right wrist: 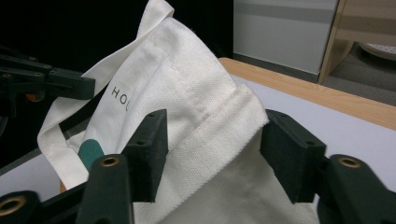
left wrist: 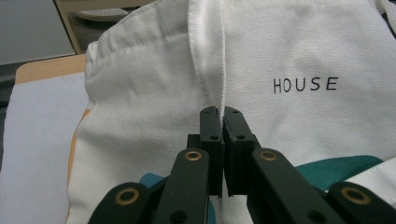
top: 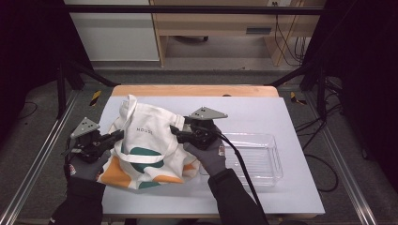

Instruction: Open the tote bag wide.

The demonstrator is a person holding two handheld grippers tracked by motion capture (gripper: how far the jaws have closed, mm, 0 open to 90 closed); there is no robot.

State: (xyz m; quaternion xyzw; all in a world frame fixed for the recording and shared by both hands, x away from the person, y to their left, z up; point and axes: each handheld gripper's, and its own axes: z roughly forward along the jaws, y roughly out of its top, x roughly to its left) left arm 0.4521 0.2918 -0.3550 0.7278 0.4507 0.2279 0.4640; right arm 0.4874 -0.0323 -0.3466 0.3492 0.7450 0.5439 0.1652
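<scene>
A white tote bag (top: 145, 145) printed HOUSE, with teal and orange shapes, lies bunched on the white table top (top: 263, 112). My left gripper (top: 119, 135) is at the bag's left side. In the left gripper view its jaws (left wrist: 221, 119) are shut on a thin fold of the bag's white strap (left wrist: 205, 56). My right gripper (top: 176, 131) reaches in from the right at the bag's top. In the right gripper view it is open (right wrist: 215, 119), with the bag's folded rim (right wrist: 205, 88) between the wide-set pads (right wrist: 149, 154).
A clear plastic tray (top: 274, 161) stands on the table to the right of the bag, under the right forearm. A wooden edge (top: 192, 90) runs along the table's far side, with metal frame rails at both sides. The left gripper (right wrist: 70, 84) shows far left in the right gripper view.
</scene>
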